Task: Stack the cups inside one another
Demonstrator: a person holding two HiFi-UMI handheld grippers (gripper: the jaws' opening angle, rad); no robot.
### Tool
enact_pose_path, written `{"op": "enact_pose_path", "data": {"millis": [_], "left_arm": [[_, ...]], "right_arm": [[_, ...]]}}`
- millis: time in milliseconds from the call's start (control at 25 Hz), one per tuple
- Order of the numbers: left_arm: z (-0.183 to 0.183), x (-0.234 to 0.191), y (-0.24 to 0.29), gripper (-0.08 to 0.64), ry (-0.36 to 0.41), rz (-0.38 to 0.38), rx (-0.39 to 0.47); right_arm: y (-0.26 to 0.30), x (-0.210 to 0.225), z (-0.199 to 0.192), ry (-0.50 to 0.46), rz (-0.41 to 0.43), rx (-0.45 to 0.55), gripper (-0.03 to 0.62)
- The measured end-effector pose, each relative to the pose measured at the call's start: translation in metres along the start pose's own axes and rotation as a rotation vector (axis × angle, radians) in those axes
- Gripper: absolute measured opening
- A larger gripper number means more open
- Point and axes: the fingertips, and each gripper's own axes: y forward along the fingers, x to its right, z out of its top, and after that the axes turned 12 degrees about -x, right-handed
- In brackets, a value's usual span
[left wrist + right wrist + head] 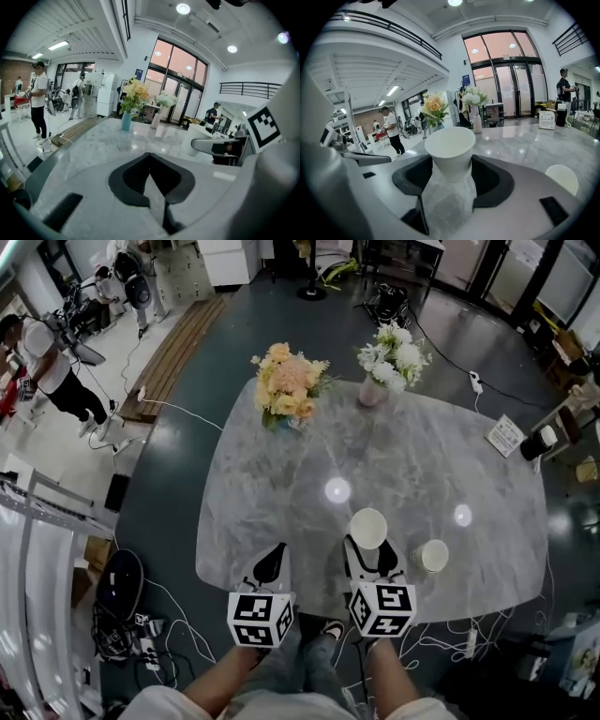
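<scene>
Nearest to me, the left gripper has its jaws clenched tip to tip with nothing between them. It sits over the near edge of the bench and holds nothing.

Beside it, the right gripper has its jaws grasping a white paper cup. The cup is upright, mouth up, with the pads on its lower wall. I cannot tell whether its base is clear of the bench.

Just to the right of the held cup, the second paper cup stands free on the bench, mouth up, near the front edge. I judge this one to be the receiving cup.

Hazards from here, as I judge them:
- Crushing. The wall is thin paper, and more squeeze would pinch the cup oval so that it jams on the other rim.
- Knock-over. The second cup is light and nothing steadies it. An off-centre approach would tip it or push it toward the bench edge.
- Tilt. A cup gripped low can pivot between the pads, and a tilted base would catch on the rim.

Farther back, the vase of peach flowers, the vase of white flowers and a small sign card stand well apart from the working area.
</scene>
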Motion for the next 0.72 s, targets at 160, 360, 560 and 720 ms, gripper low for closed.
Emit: {"op": "enact_pose_path", "data": {"millis": [160, 360, 560, 720], "left_arm": [[0.006, 0.016, -0.004, -0.005, 0.020, -0.013, 0.015], [0.012, 0.041, -0.006, -0.005, 0.040, -0.046, 0.024], [0.019, 0.079, -0.005, -0.005, 0.074, -0.103, 0.033], [0.019, 0.109, -0.004, -0.005, 0.110, -0.149, 0.032]], "right_arm": [[-0.020, 0.010, 0.002, 0.015, -0.010, 0.022, 0.236], [-0.047, 0.023, 0.006, 0.023, -0.038, 0.052, 0.236], [-0.077, 0.044, 0.006, 0.044, -0.084, 0.074, 0.236], [-0.100, 0.062, 0.003, 0.065, -0.125, 0.090, 0.236]]}}
